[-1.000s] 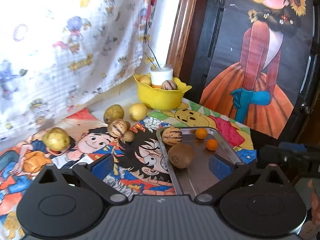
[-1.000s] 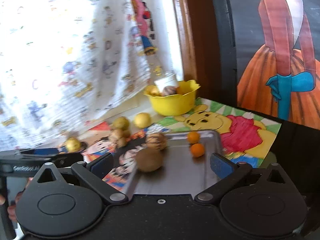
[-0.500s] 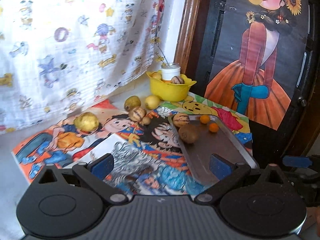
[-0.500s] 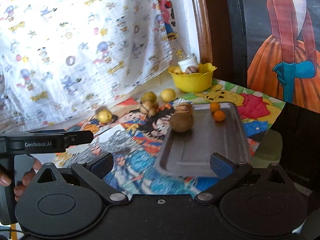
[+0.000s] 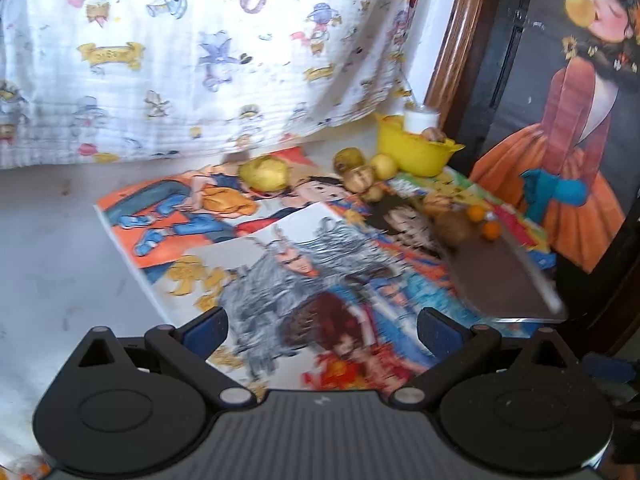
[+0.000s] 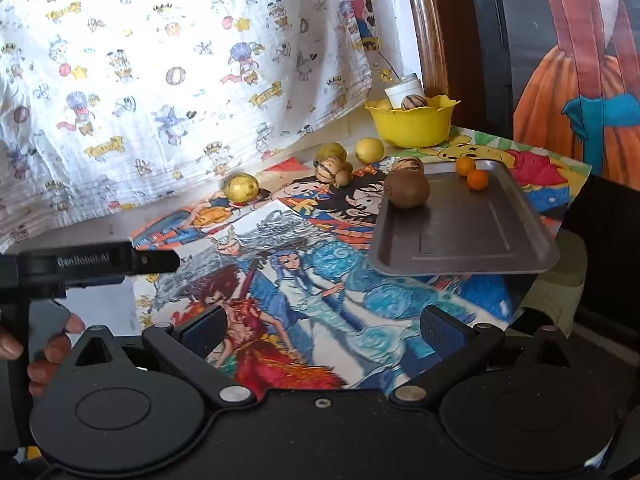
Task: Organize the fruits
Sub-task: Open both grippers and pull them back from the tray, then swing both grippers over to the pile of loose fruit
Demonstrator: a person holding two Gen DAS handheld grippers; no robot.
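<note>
A grey metal tray lies at the right of the cartoon-print mat. It holds a brown kiwi, a striped fruit and two small oranges. The tray also shows in the left wrist view with the kiwi. Loose yellow and striped fruits lie on the mat, one yellow fruit further left. A yellow bowl at the back holds more fruit. My left gripper and right gripper are both open and empty, well short of the fruit.
A patterned white curtain hangs behind the table. A wooden frame and a dark panel with a painted girl stand at the right. The left hand-held gripper's body shows at the left of the right wrist view.
Both grippers have pulled back and up from the tray and fruit, staying open. The left view has swung left, and more of the mat and bare table now shows.
</note>
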